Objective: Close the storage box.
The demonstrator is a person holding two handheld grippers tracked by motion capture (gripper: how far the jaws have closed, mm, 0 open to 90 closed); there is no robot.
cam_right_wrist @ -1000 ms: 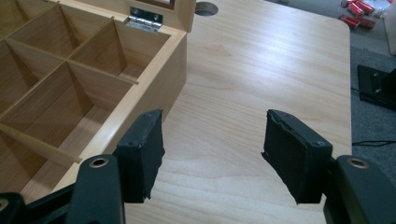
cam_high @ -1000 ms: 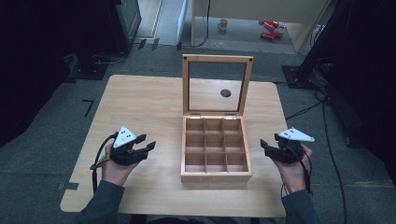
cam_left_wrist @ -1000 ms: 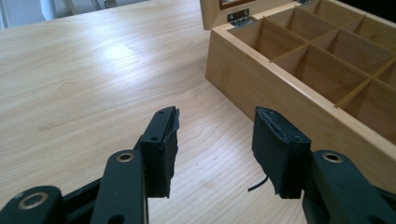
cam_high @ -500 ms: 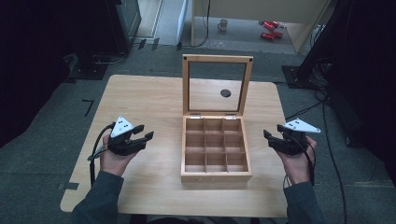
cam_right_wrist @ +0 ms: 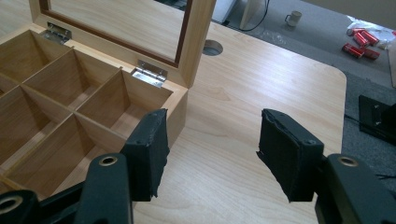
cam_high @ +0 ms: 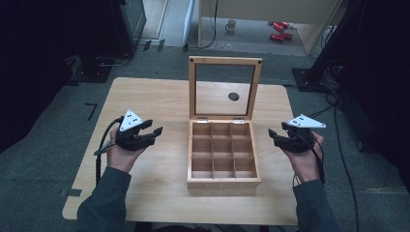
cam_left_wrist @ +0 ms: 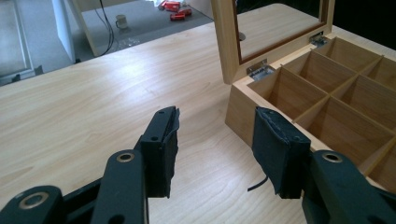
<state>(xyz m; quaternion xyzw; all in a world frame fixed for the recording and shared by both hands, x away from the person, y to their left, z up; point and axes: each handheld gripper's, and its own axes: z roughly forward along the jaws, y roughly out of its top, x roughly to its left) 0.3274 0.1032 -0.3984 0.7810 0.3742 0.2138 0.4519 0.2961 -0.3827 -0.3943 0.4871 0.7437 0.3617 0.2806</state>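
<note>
Evidently both claws are hanging above the worktop [cam_high: 159,104] with the wooden box [cam_high: 223,181] squarely between them. Nearest me, the left claw [cam_high: 153,135] has its jaws spread with only bare wood between them; the box lies off to its right, a little apart, and in the left gripper view its near corner [cam_left_wrist: 238,109] sits just past the right-hand pad. The right claw [cam_high: 273,137] is also parted and holds nothing, though its jaws have just been closing somewhat. From it the box lies to the left, and the left-hand pad in the right gripper view overlaps the box's side wall [cam_right_wrist: 180,112]. By my reckoning the right claw stands slightly nearer the box than the left.

Beyond the claw tips, the box runs a touch longer from the person's side toward the far edge than across, nine compartments open to the ceiling. Farthest off, its glazed lid [cam_high: 225,87] stands upright on two hinges at the far wall, so any closing move would swing it toward the person.
</note>
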